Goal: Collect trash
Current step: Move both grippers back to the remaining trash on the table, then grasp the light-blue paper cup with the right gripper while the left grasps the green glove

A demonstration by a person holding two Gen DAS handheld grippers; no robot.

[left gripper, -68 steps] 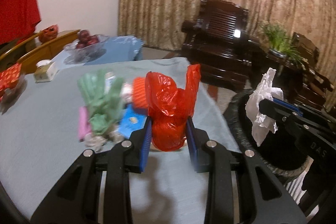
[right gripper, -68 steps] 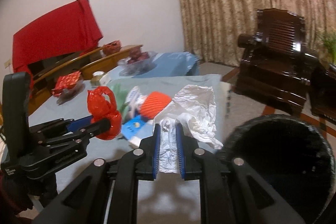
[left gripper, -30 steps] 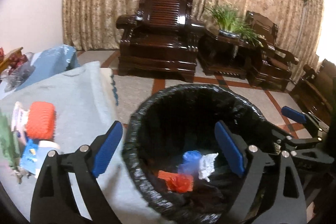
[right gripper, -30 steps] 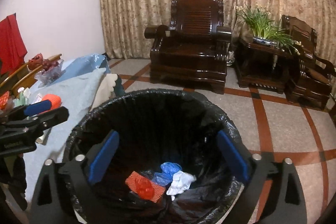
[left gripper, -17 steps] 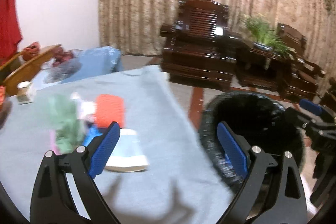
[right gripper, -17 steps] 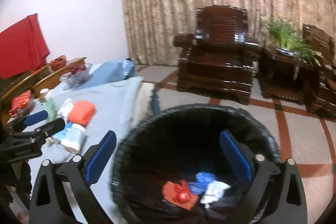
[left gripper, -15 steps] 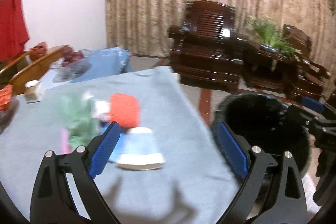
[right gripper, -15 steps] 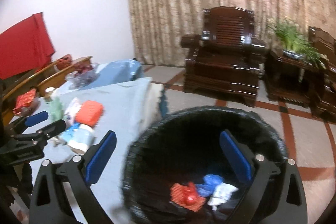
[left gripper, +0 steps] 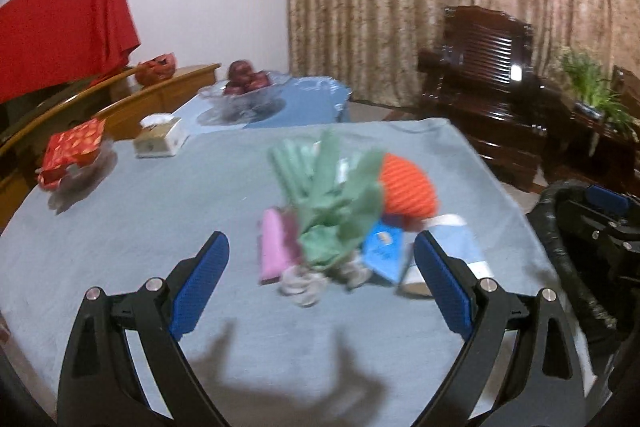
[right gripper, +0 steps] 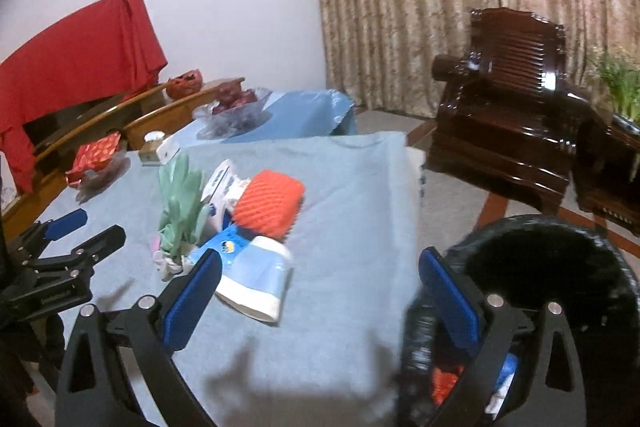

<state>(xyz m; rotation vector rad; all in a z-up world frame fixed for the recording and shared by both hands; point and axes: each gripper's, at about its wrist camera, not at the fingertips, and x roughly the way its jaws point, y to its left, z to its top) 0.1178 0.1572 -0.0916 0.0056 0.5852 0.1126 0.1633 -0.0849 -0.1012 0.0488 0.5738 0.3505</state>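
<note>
- Two grippers, both spread wide and empty: left gripper point(left gripper: 320, 267) above the table point(left gripper: 140, 227), right gripper point(right gripper: 320, 281) over the table edge, beside the trash bin point(right gripper: 560, 267).
- One heap of trash in the middle of the blue cloth: one green glove bundle point(left gripper: 332, 195), one orange foam net point(right gripper: 270, 205), one pink packet point(left gripper: 274, 247), one blue wrapper point(right gripper: 226, 247), one pale blue pouch point(right gripper: 256, 279), some crumpled white scraps point(left gripper: 300, 281); edges blurred in the left view.
- One bin lined with black bag, just right of the table; red, blue and white pieces visible at its bottom.
- Further back: one fruit bowl point(left gripper: 244, 95), one small box point(left gripper: 160, 139), one red packet point(left gripper: 72, 151), one dark wooden armchair point(right gripper: 512, 99).
- Nothing between the left fingers and the heap.
- Compared with half a second ago: both views turned more toward the table, heap now centred for the left gripper, bin shifted to the right edge.
</note>
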